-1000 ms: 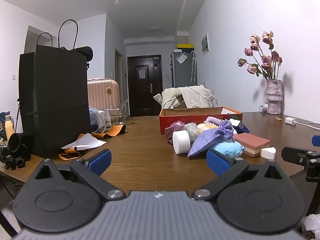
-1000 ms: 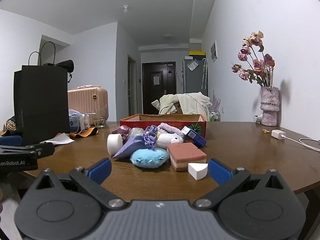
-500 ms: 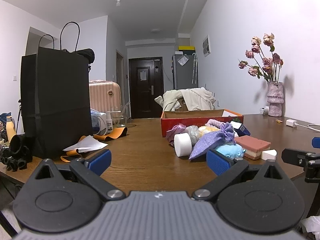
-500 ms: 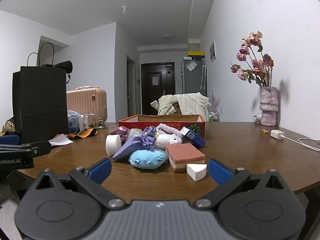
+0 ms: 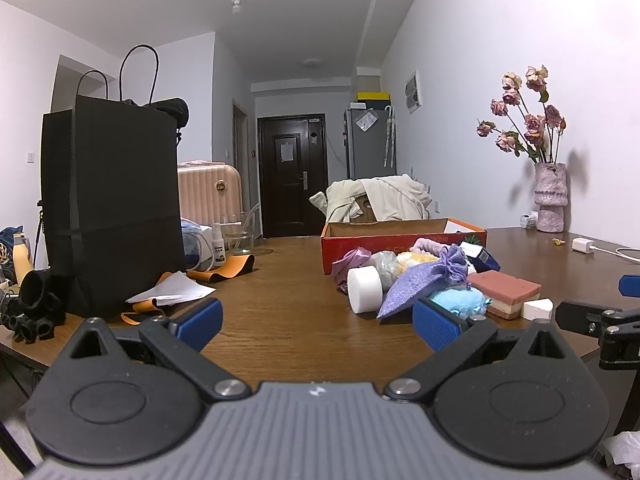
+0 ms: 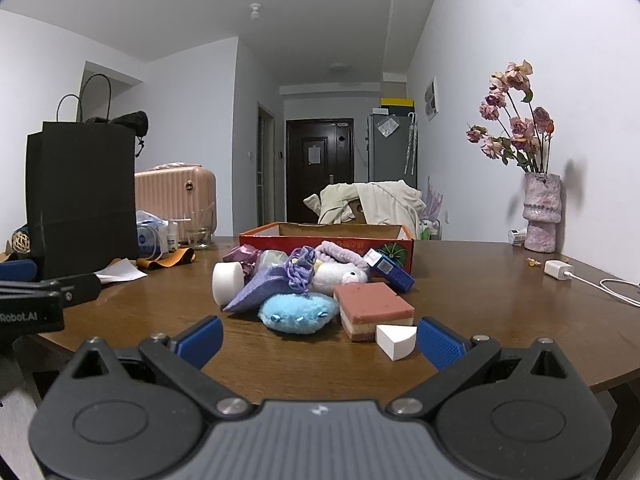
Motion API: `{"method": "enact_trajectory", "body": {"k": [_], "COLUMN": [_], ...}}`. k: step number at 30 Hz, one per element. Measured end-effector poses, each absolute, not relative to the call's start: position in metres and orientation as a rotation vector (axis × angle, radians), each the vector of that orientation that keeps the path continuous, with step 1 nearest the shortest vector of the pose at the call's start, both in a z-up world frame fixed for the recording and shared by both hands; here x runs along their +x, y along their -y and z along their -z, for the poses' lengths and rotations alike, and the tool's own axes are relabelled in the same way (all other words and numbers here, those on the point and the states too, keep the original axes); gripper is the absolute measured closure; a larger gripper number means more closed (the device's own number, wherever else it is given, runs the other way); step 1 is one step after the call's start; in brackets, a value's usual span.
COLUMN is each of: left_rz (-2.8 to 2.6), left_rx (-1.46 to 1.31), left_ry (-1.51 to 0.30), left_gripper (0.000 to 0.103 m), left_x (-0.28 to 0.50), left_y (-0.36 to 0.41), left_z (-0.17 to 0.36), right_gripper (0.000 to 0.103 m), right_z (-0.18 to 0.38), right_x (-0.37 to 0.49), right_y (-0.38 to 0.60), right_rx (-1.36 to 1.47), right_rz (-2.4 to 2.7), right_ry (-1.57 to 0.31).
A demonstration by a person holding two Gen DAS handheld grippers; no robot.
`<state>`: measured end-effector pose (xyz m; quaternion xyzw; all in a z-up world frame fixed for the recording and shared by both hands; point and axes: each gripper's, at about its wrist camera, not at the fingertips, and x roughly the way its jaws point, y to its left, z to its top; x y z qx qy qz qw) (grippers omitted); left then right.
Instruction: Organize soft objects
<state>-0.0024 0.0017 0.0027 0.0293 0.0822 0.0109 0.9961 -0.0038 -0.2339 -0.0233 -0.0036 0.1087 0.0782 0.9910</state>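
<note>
A pile of soft objects lies on the brown table in front of an open red cardboard box (image 6: pixel 326 240) (image 5: pixel 404 234). It holds a blue plush (image 6: pixel 298 313) (image 5: pixel 460 300), a purple drawstring pouch (image 6: pixel 272 282) (image 5: pixel 424 284), a white foam cylinder (image 6: pixel 227 282) (image 5: pixel 364 289), a pink layered sponge (image 6: pixel 372 308) (image 5: pixel 504 290), a white foam wedge (image 6: pixel 394 340) and a white plush (image 6: pixel 340 274). My left gripper (image 5: pixel 318 322) is open and empty, left of the pile. My right gripper (image 6: pixel 320 338) is open and empty, just short of the blue plush.
A tall black paper bag (image 5: pixel 112 216) stands at the table's left with papers (image 5: pixel 170 292) and orange straps beside it. A vase of dried flowers (image 6: pixel 540 212) and a white charger (image 6: pixel 558 270) with cable sit at the right. A small blue carton (image 6: pixel 390 270) leans on the box.
Both grippers have risen and edged slightly forward; the pile sits a little lower and closer in both views. Nothing on the table has moved.
</note>
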Motion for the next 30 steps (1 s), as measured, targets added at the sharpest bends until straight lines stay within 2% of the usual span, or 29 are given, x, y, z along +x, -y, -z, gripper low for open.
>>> {"method": "enact_trajectory", "body": {"k": [30], "left_rz": [-0.028], "left_rx": [0.072], "left_ry": [-0.180], "left_gripper": [0.000], "left_x": [-0.0008], "left_y": [0.0006], "left_z": [-0.0046], "right_gripper": [0.000], "right_z": [0.0242], "right_x": [0.0007], "right_y": [0.2362], "right_rx": [-0.002], "right_rz": [-0.136], "right_ry": [-0.241]}}
